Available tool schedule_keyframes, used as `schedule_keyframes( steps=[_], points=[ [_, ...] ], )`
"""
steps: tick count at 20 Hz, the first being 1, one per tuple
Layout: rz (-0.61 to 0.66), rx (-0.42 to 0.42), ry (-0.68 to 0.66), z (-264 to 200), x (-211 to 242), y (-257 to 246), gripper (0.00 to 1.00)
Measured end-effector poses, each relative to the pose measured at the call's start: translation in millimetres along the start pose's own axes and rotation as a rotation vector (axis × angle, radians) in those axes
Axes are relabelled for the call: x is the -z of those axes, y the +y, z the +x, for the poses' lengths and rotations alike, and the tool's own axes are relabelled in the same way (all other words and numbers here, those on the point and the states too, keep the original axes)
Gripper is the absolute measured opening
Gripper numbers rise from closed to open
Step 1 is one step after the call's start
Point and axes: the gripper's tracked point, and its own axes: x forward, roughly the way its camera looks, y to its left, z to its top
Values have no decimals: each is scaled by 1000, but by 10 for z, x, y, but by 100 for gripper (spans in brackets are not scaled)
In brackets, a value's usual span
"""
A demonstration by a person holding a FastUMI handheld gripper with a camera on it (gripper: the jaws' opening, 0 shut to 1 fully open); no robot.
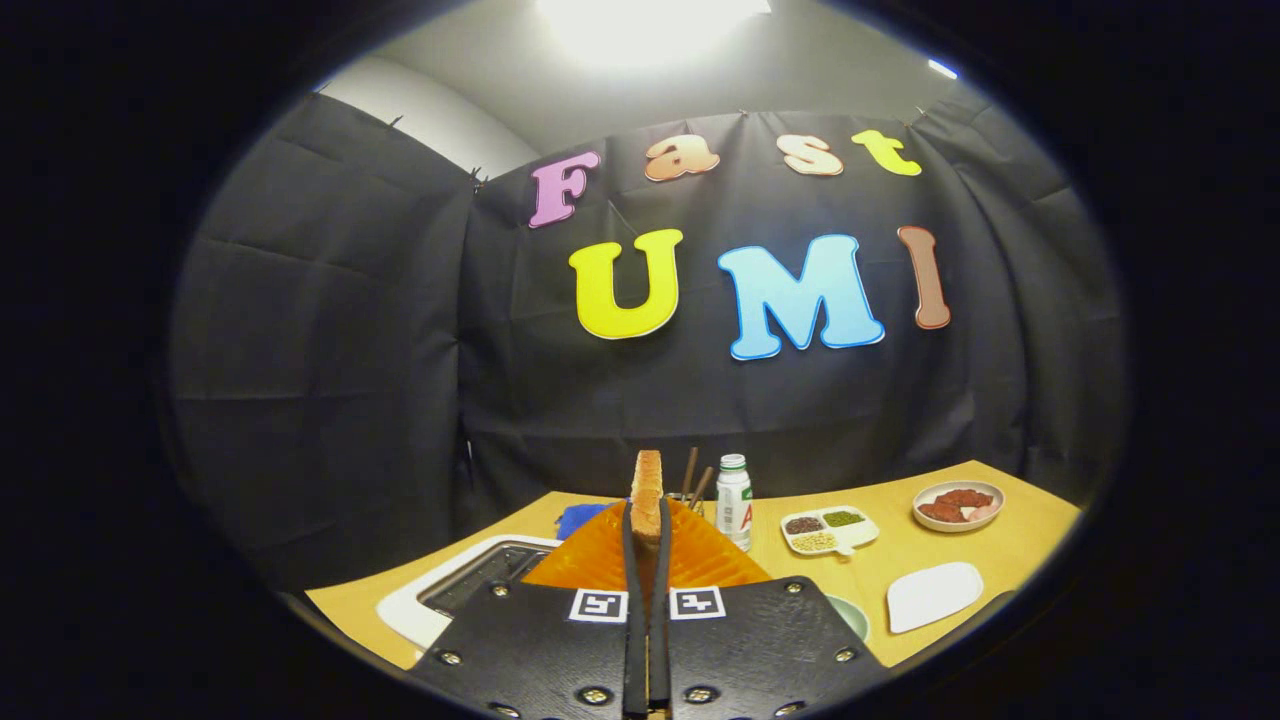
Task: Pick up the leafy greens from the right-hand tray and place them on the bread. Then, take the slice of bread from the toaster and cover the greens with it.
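Gripper (pixel 647 535): 2 fingers are drawn close together and clamped on a slice of bread, which is pressed from both sides.
Slice of bread (pixel 647 490): held upright and edge-on between the fingers, raised above the table.
Toaster (pixel 470 585): seen below and to the left of the fingers, on the wooden table (pixel 1000 560); its slot is dark.
Bottle (pixel 734 500): stands just beyond the fingers, to their right.
Divided tray (pixel 828 530): 3 compartments of small grains, right of the bottle.
Bowl (pixel 958 504): reddish pieces are held in it, farthest right.
White plate (pixel 934 595): lies nearer, right of the fingers.
Leafy greens: cannot be made out.
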Motion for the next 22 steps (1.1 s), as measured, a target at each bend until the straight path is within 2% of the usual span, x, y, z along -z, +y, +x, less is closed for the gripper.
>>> schedule_keyframes(
  steps=[11,22],
  points=[
    [-48,64,21,-140,196,-678,1],
    [-35,40,96,-28,668,-744,1]
  ],
)
